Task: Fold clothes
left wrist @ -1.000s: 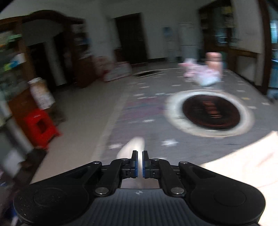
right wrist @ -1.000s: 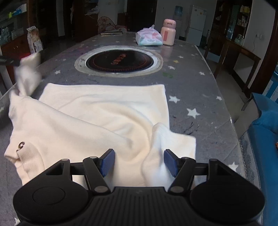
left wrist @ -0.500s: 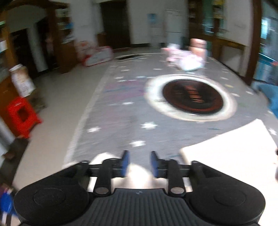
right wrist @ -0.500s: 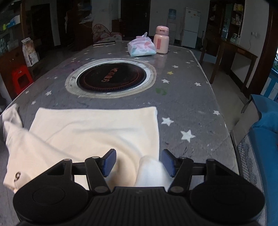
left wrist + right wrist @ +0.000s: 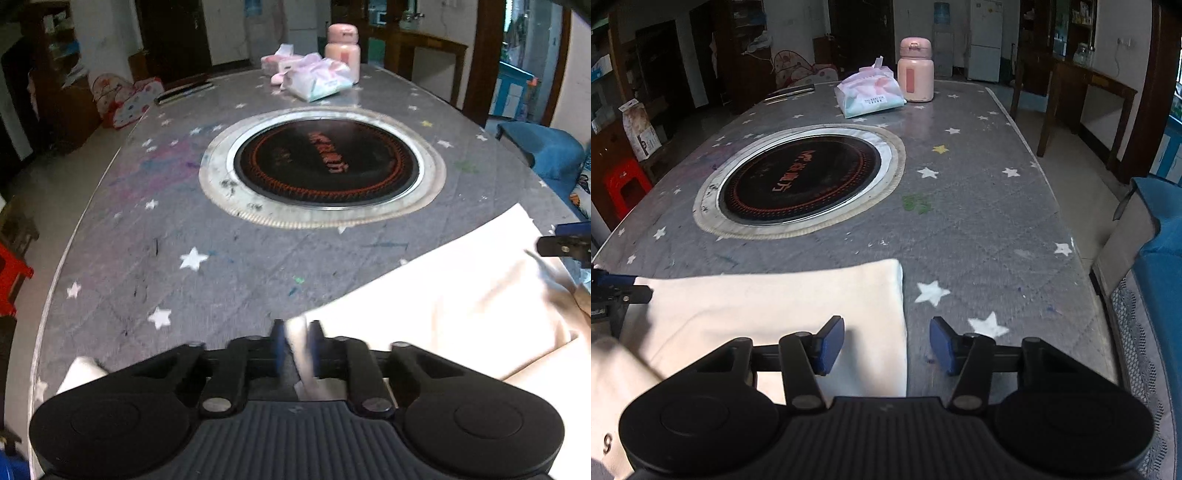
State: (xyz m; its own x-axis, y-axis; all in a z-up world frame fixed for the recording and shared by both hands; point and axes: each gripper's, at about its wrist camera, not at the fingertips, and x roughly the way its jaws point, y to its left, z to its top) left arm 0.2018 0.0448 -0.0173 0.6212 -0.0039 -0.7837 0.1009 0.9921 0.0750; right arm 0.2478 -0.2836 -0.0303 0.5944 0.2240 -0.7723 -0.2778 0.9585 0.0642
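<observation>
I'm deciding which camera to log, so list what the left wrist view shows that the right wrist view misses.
Only the left view: the left claw with a fold of the garment between its fingers, and a second pink pack.

Only the right view: the right claw open over the garment's edge, and a fridge.

Both: the burner, tissues, pink bottle and red stool.
</observation>
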